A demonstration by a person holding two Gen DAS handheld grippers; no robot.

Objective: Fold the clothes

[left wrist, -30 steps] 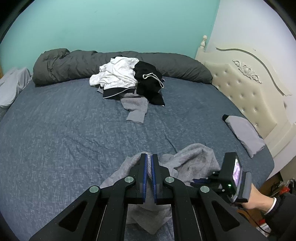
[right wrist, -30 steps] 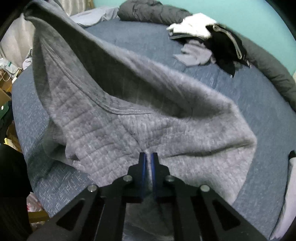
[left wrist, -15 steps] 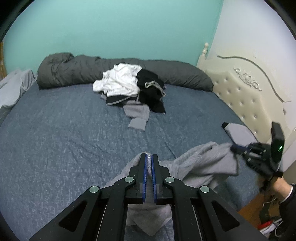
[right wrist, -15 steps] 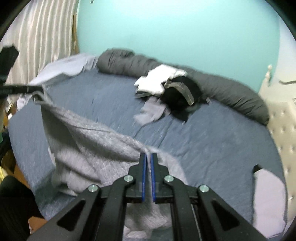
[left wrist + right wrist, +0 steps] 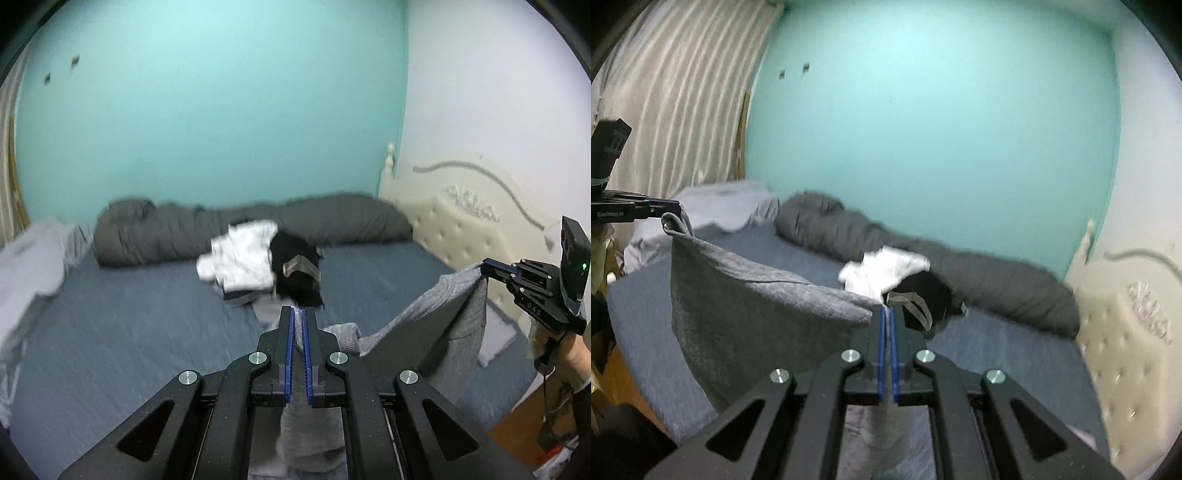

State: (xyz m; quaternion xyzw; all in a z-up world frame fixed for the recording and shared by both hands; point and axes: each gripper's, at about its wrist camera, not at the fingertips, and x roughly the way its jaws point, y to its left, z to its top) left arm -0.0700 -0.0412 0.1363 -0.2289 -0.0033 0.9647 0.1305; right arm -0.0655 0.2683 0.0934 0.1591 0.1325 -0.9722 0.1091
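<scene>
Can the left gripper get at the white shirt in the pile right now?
Probably not: the left gripper is shut on the grey garment, stretched to the right gripper, and the white shirt lies farther up the bed.

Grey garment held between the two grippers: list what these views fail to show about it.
- Grey garment: its type is unclear; the bottom is cut off by the left gripper frame in the left wrist view.
- Right wrist view: the right gripper body hides its lower part.
- Clothes pile: blurred in both views.

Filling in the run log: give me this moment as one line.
left gripper: shut on grey garment | right gripper: shut on grey garment | garment: stretched between grippers above bed
</scene>
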